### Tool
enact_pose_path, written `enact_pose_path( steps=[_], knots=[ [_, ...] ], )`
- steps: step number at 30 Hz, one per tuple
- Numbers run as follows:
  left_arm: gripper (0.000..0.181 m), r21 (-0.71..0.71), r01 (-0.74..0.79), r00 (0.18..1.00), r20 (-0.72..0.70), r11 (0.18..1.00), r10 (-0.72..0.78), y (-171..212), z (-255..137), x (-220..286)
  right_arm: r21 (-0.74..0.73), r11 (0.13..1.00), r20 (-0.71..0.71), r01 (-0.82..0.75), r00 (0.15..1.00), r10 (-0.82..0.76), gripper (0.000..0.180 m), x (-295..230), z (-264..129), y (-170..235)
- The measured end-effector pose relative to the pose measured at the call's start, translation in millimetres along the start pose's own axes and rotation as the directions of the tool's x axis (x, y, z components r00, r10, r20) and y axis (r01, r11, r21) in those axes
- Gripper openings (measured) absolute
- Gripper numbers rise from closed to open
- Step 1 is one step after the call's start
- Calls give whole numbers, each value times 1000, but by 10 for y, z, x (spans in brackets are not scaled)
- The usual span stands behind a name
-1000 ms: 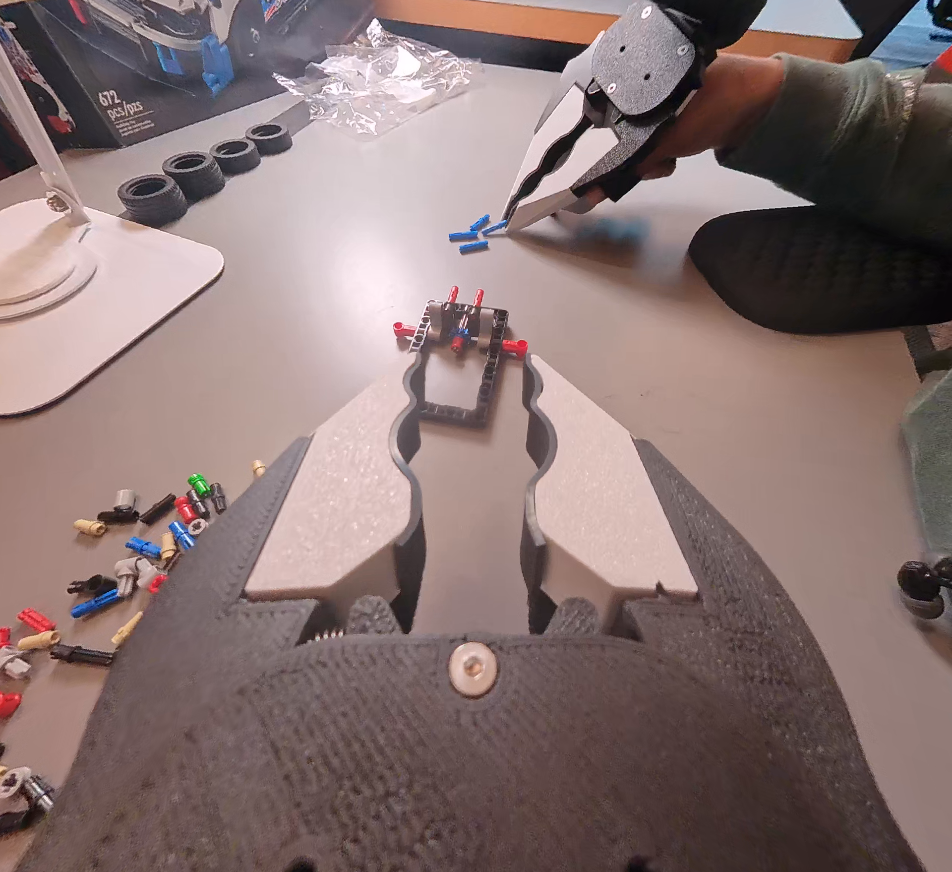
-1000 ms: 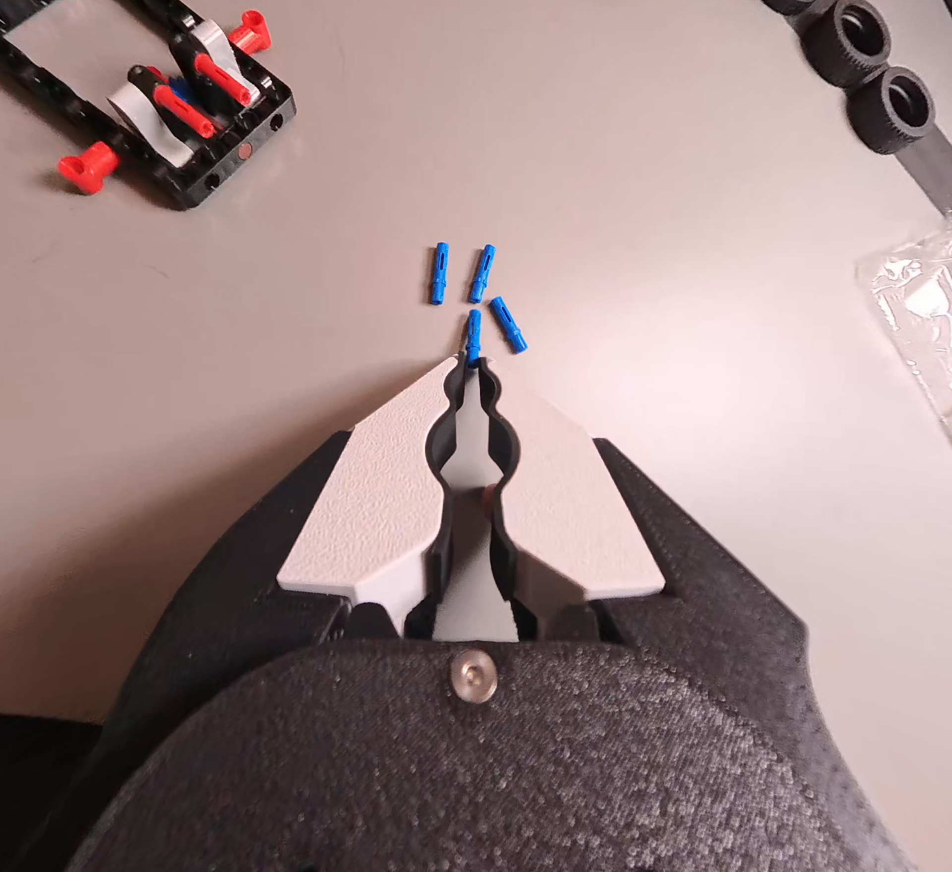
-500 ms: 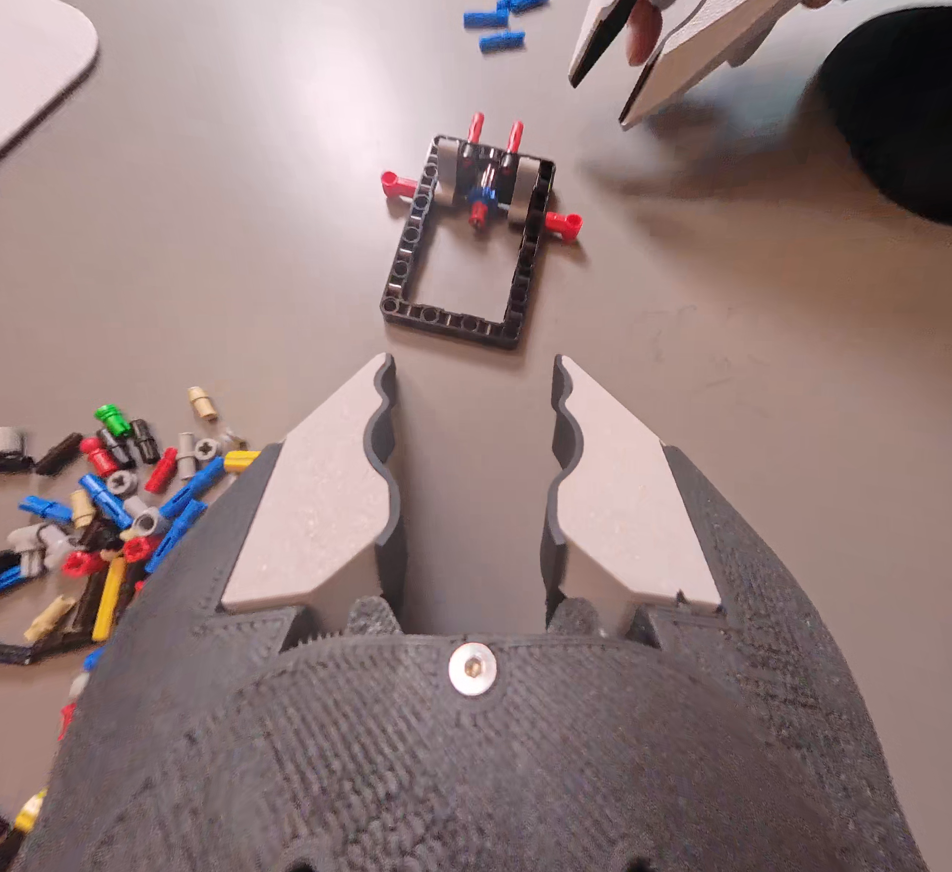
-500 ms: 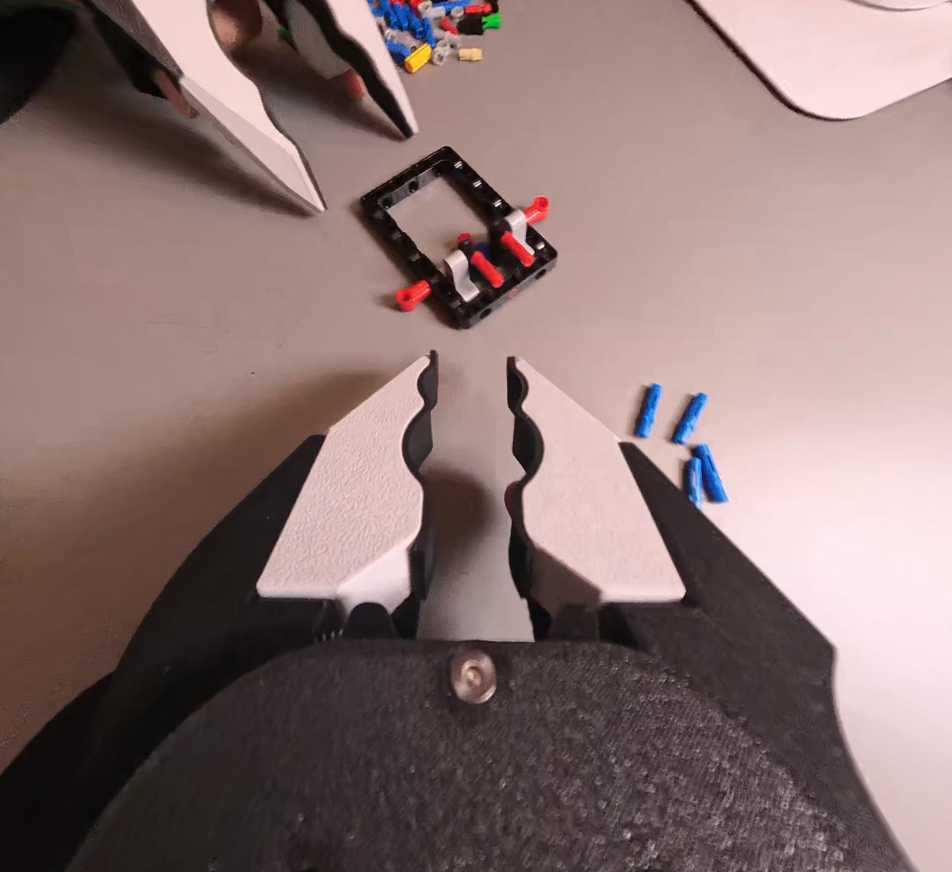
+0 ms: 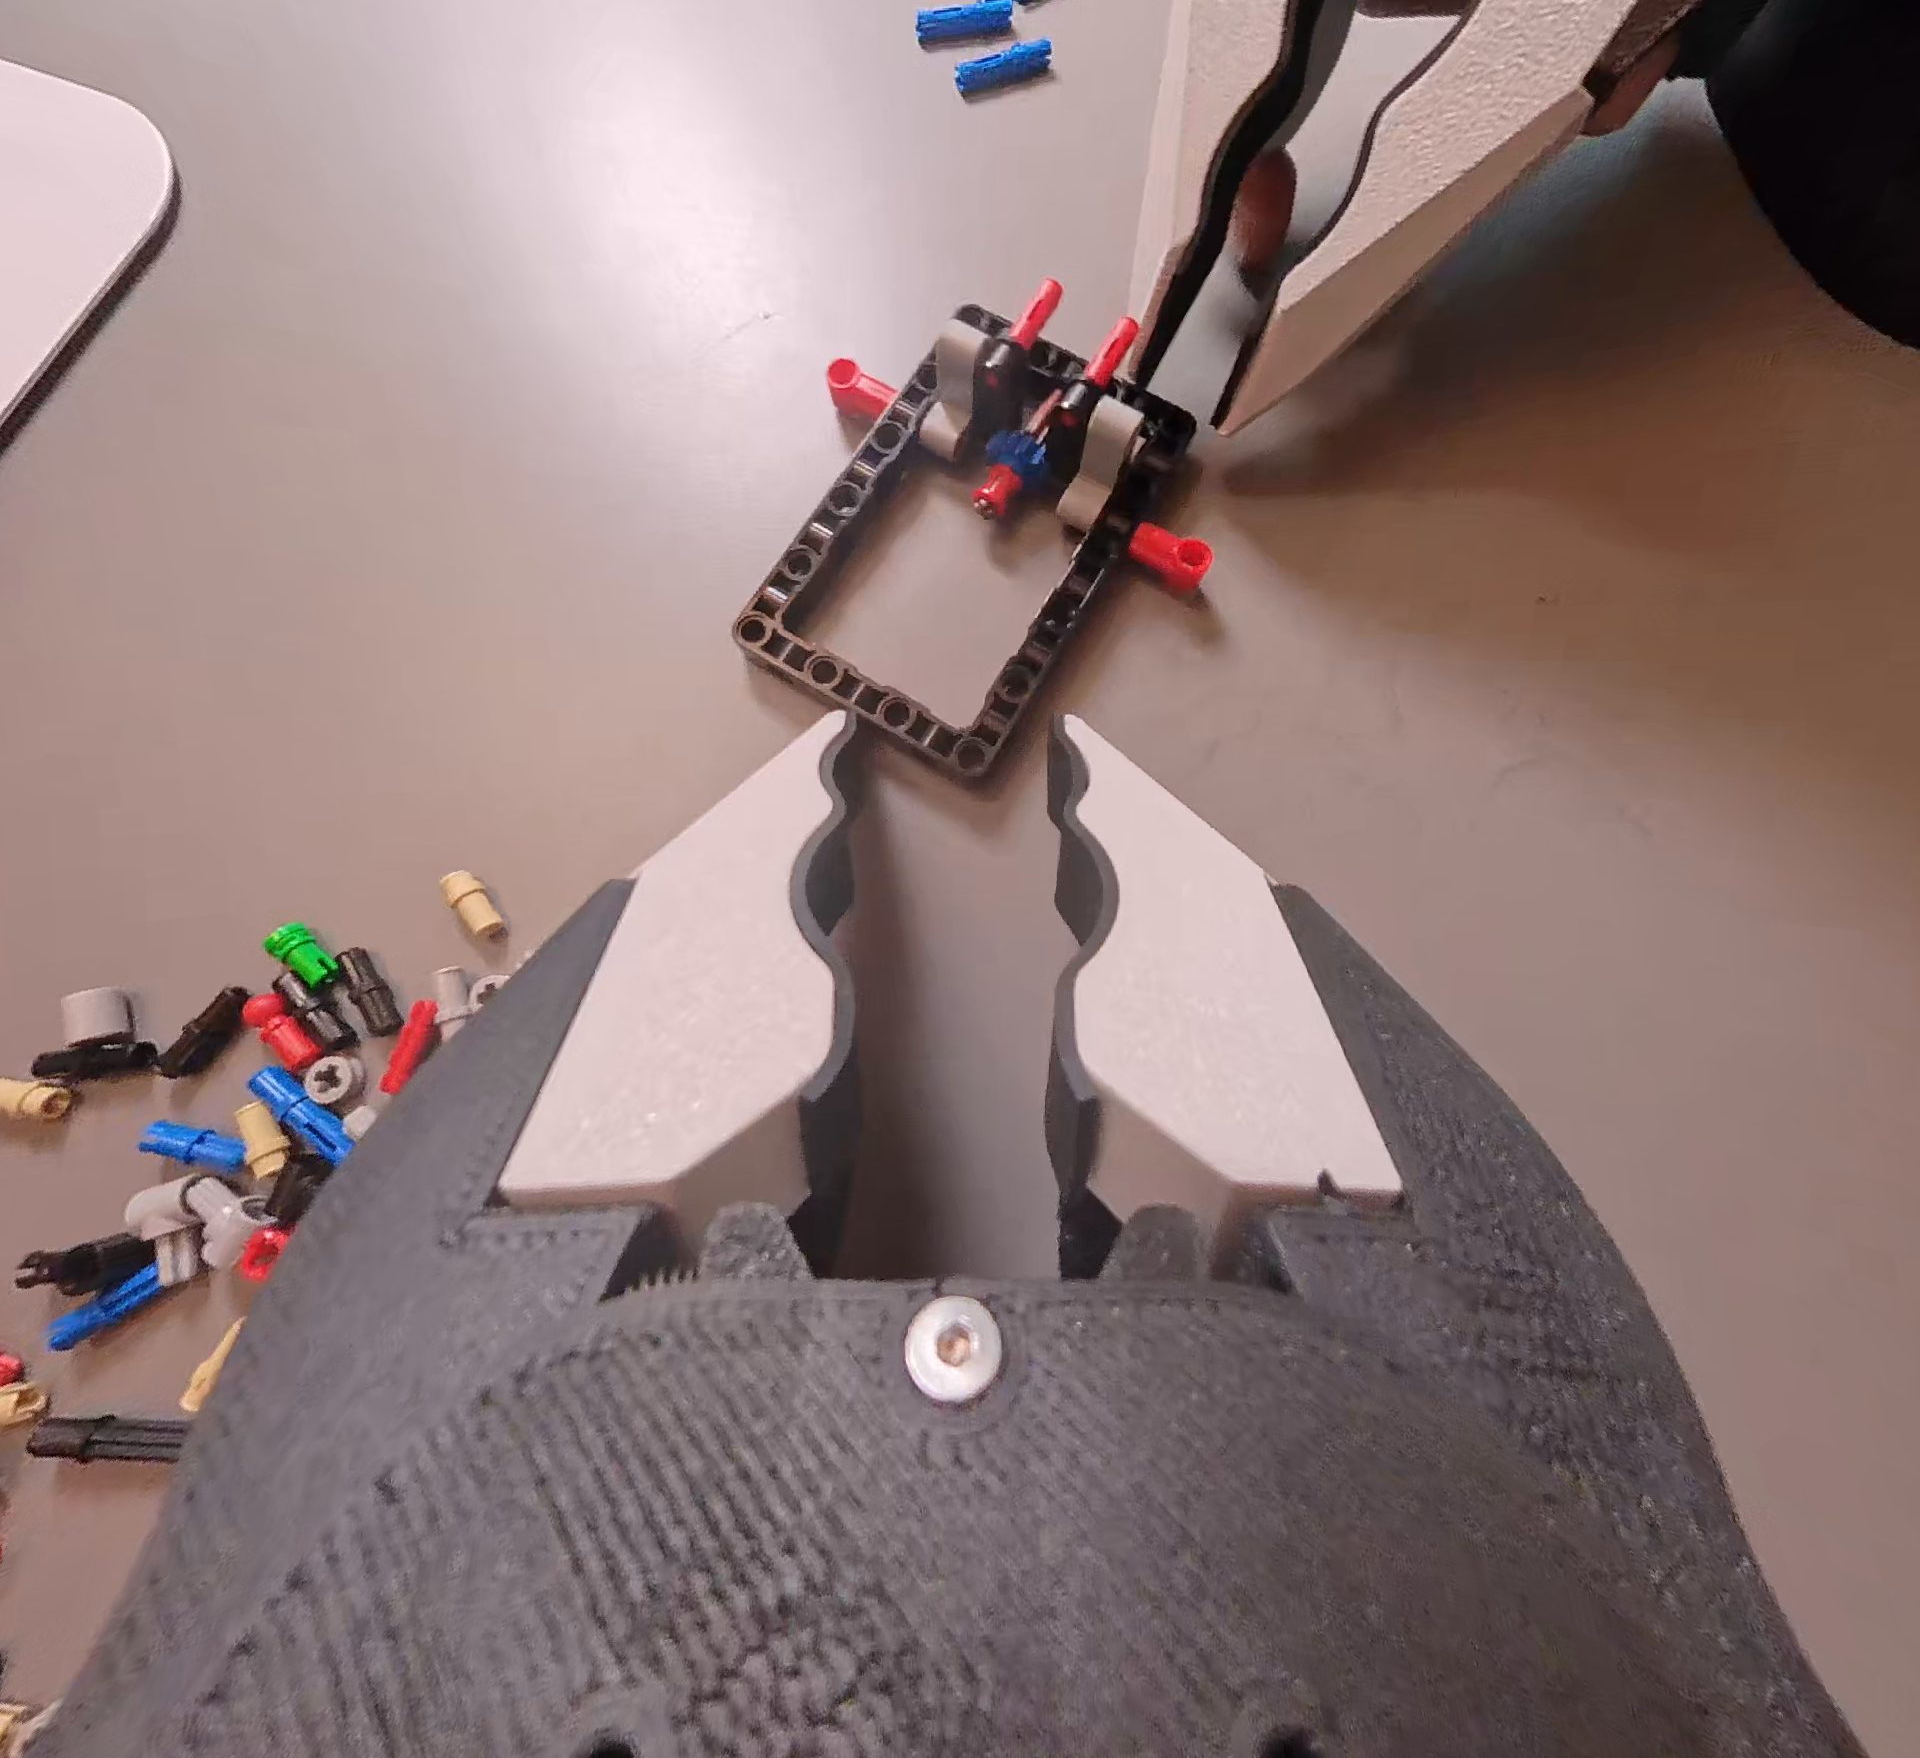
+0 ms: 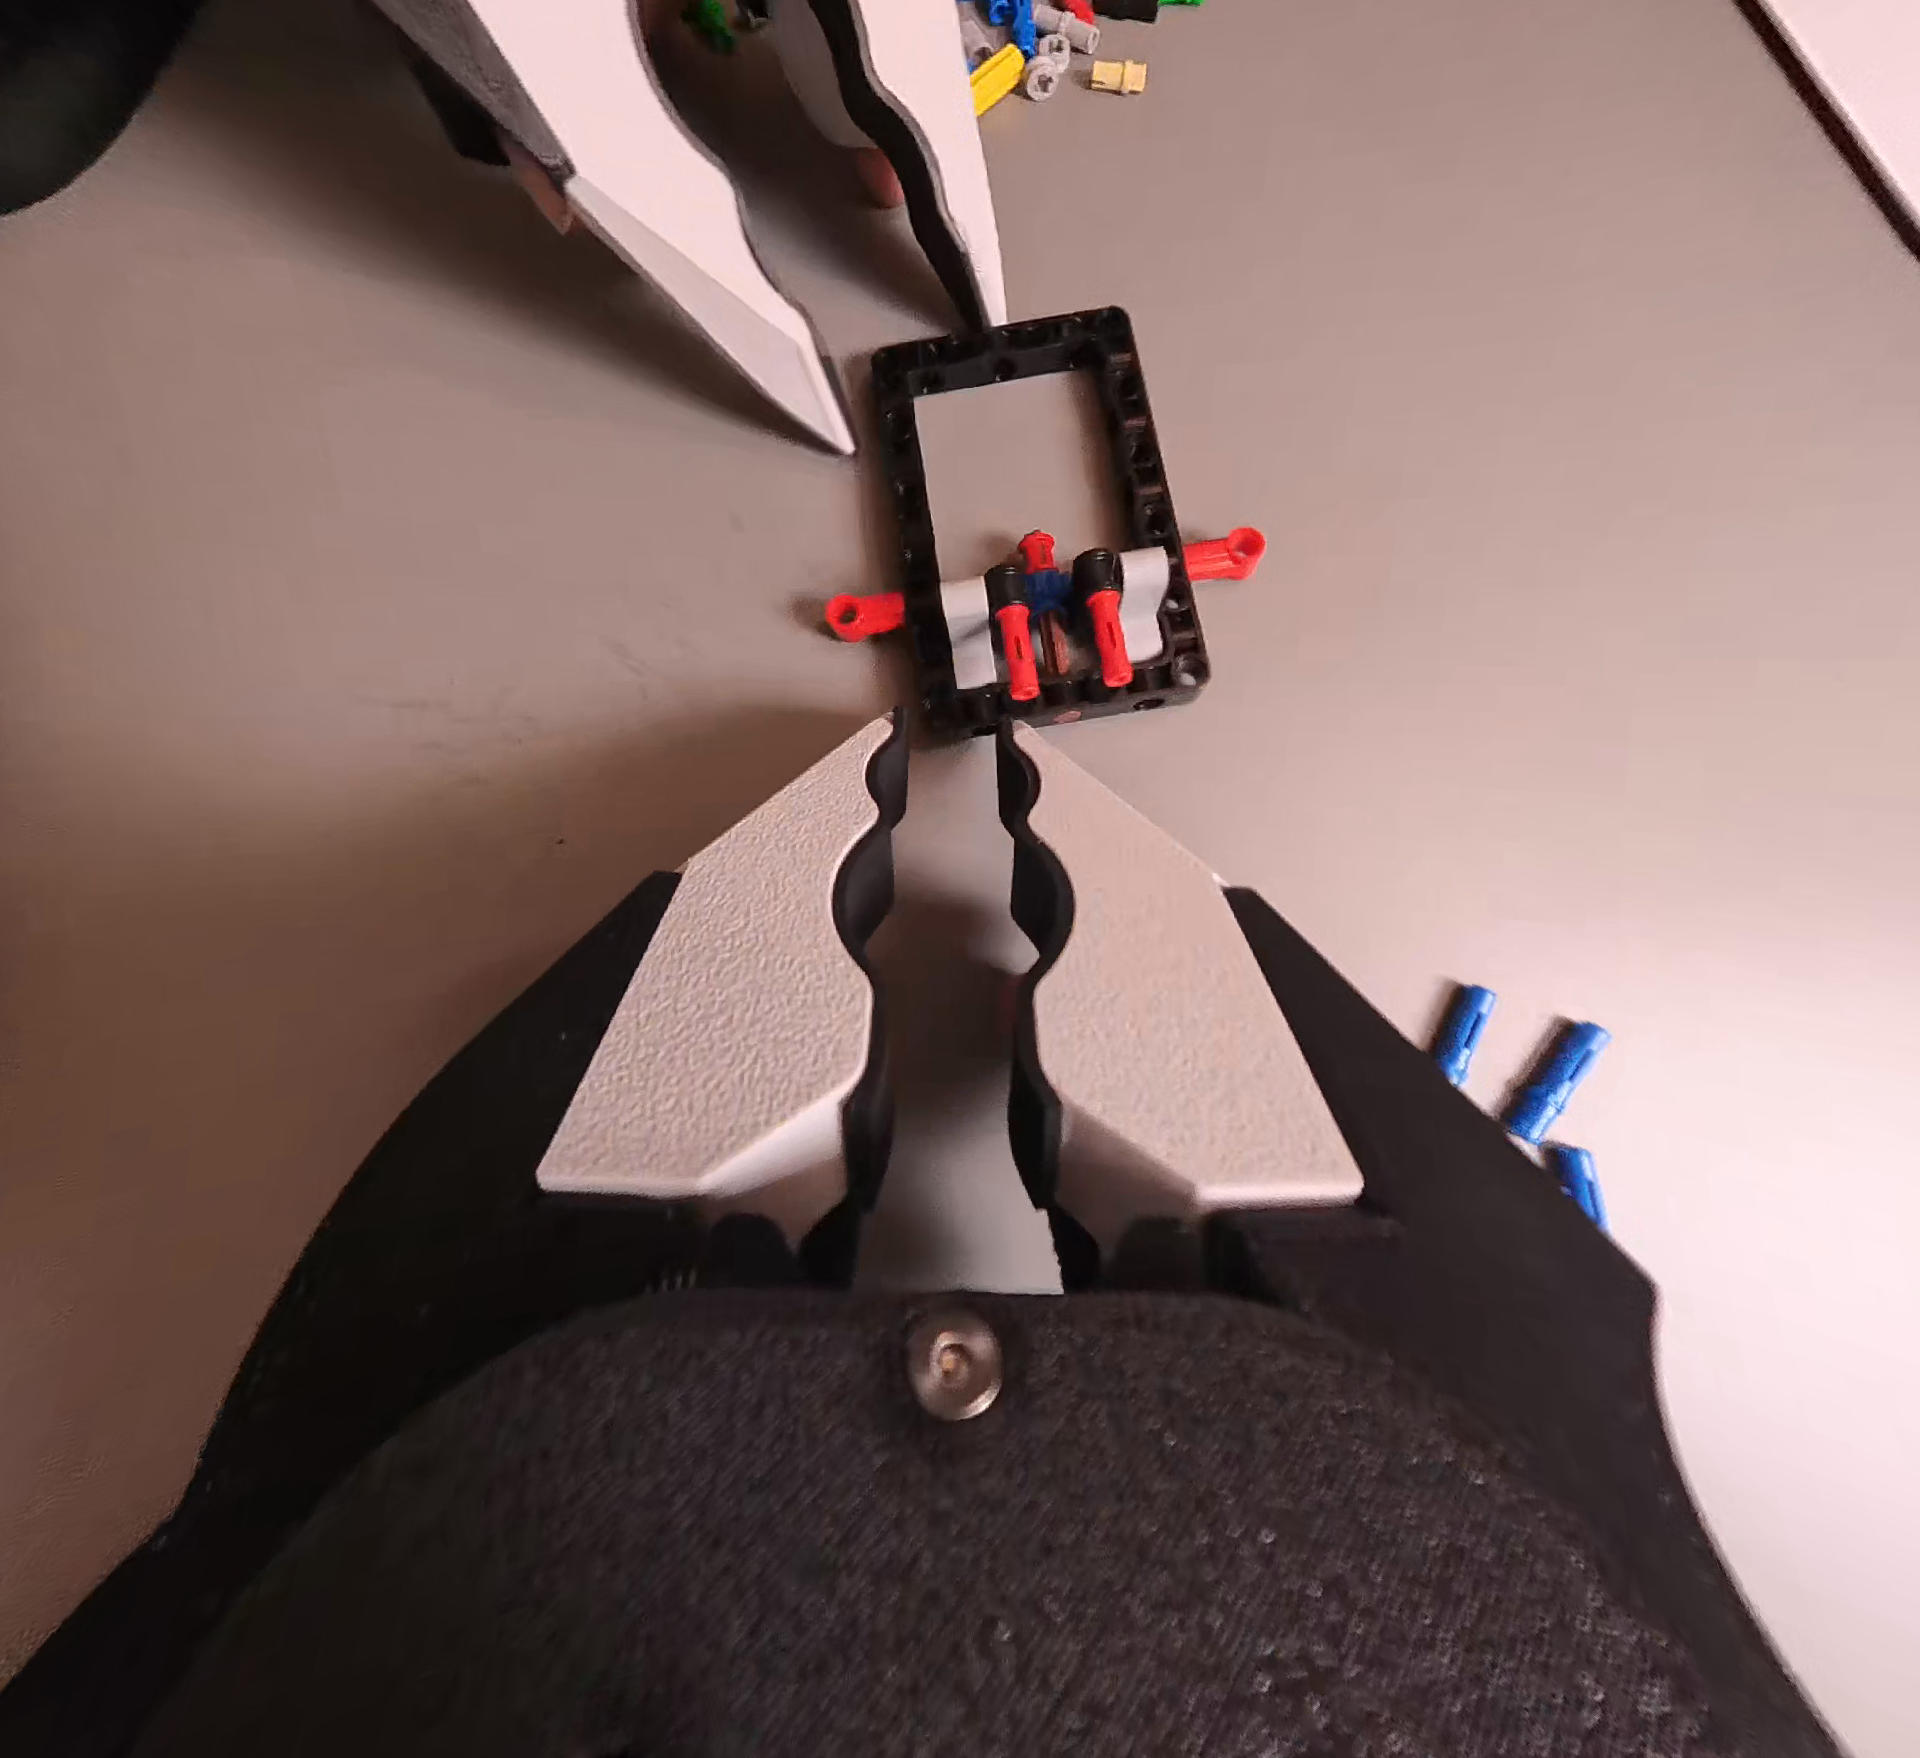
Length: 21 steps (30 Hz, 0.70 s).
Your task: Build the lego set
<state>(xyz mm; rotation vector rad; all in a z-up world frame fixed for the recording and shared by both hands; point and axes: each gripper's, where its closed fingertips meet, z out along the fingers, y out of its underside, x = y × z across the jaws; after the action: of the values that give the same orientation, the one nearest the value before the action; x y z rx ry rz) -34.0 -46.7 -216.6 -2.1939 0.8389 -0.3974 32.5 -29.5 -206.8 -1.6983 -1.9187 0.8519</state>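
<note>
- Smooth grey-brown table (image 5: 520, 358)
- Black rectangular lego frame (image 5: 831, 659) with red pins
- Four loose blue pins (image 5: 1003, 4)
- Heap of mixed coloured lego pieces (image 5: 239, 1106)
- White rounded mat (image 5: 62, 222)

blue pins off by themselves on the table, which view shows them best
The left wrist view: all four small blue plastic pins lie unobstructed on the grey table. In the right wrist view only three show, partly hidden by the right tool's body.
</note>
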Motion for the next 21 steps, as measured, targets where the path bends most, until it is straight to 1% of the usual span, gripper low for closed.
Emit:
enact_pose_path(
  steps=[3, 7, 10, 12, 15, 17, 21],
  knots=[
    [36, 7, 0, 1000, 1, 1000, 0, 9, -19, -6, 20, 1000, 6, 5, 1000, -5, 15, -34, -19, -26],
    [40, 28, 5, 1000, 18, 1000, -5, -2, -74, -26, 61, 998, -21, -18, 1000, 19, 17, 40, -119, -53],
    [40, 38, 24, 999, 30, 999, -25, -18, -53, -58, 44, 998, -50, -34, 998, 36, 19, 109, -110, -6],
    [38, 20, 18, 999, 40, 1000, -19, -3, -14, -62, 38, 999, -44, -29, 999, 31, 20, 79, -82, -14],
    [30, 16, -10, 999, 50, 1000, 9, -29, 18, -8, 22, 1000, -51, -15, 999, 16, 19, 57, -32, -27],
    [29, 13, -31, 997, 72, 999, 30, -41, 25, 9, 6, 1000, -81, -3, 997, 4, 14, 104, -17, -13],
    [31, 33, -39, 996, 83, 999, 36, -68, -22, 23, 29, 999, -79, -26, 996, 28, 15, 142, -90, -17]
  ],
)
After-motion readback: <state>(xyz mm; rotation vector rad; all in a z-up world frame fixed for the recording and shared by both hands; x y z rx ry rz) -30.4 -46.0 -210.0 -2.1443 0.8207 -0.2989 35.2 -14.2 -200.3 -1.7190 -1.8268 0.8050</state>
